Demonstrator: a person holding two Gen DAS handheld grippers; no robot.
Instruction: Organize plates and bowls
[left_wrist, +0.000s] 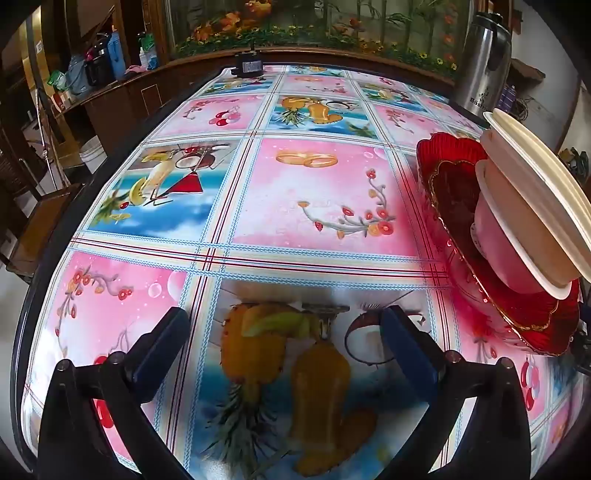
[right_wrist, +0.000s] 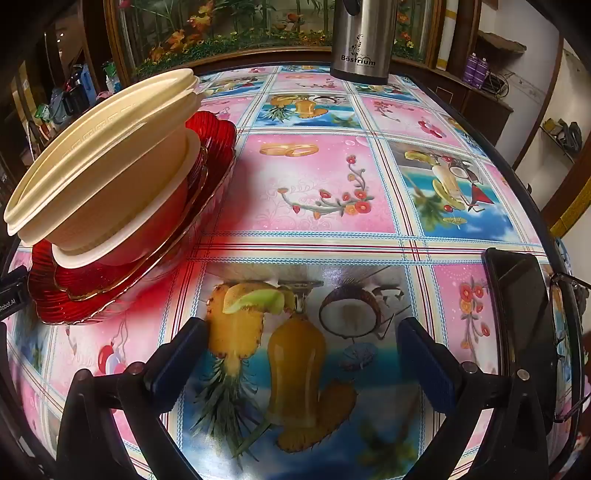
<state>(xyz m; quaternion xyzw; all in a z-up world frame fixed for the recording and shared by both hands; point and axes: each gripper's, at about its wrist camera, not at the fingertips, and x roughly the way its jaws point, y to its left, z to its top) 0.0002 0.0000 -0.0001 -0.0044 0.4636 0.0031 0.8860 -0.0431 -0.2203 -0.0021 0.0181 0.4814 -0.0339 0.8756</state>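
Observation:
A stack of cream bowls (left_wrist: 532, 206) stands on red scalloped glass plates (left_wrist: 454, 192) at the right of the left wrist view. The same bowls (right_wrist: 103, 177) and red plates (right_wrist: 155, 258) sit at the left of the right wrist view. My left gripper (left_wrist: 286, 332) is open and empty, low over the tablecloth, to the left of the stack. My right gripper (right_wrist: 301, 343) is open and empty, to the right of the stack. Neither gripper touches the dishes.
The table (right_wrist: 306, 177) has a glossy pink and blue fruit-print cloth. A steel thermos (right_wrist: 360, 37) stands at the far edge. A black phone (right_wrist: 524, 321) and glasses (right_wrist: 565, 295) lie at the right edge. Wooden cabinets surround the table.

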